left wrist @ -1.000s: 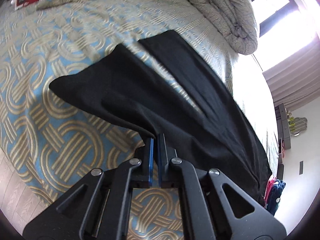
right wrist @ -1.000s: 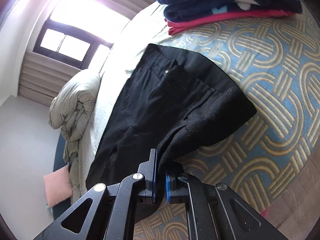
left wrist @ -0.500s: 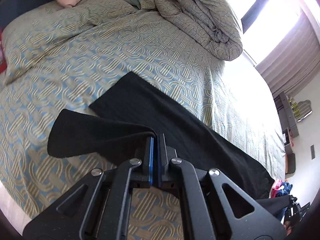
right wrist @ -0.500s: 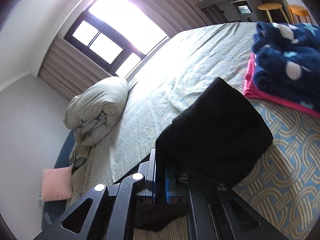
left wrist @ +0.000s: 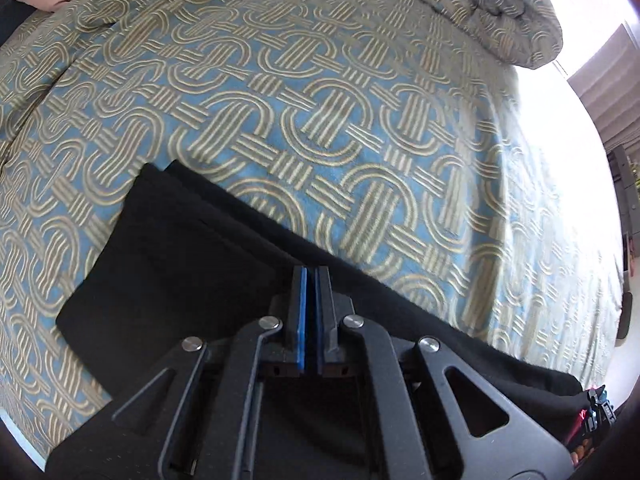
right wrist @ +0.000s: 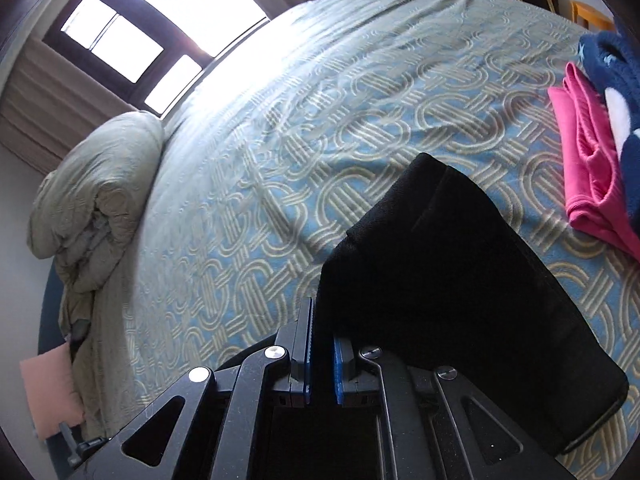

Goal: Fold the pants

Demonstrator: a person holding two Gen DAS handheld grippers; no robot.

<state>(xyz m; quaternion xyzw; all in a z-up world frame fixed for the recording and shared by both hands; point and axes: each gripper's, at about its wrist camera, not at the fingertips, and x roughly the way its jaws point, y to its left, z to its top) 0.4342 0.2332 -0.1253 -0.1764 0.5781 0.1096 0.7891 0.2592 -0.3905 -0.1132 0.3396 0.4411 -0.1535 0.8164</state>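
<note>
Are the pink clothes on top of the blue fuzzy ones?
No, the pink clothes lie underneath the blue fuzzy clothes, on the bedspread.

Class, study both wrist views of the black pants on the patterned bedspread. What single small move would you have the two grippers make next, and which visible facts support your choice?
Probably lower both grippers slightly and open them. The black pants already lie doubled on the bedspread, leg edges nearly aligned. The left gripper looks shut at the fabric's edge, and the right gripper is shut on the pants with that corner slightly raised, so releasing would let the fold settle.
</note>
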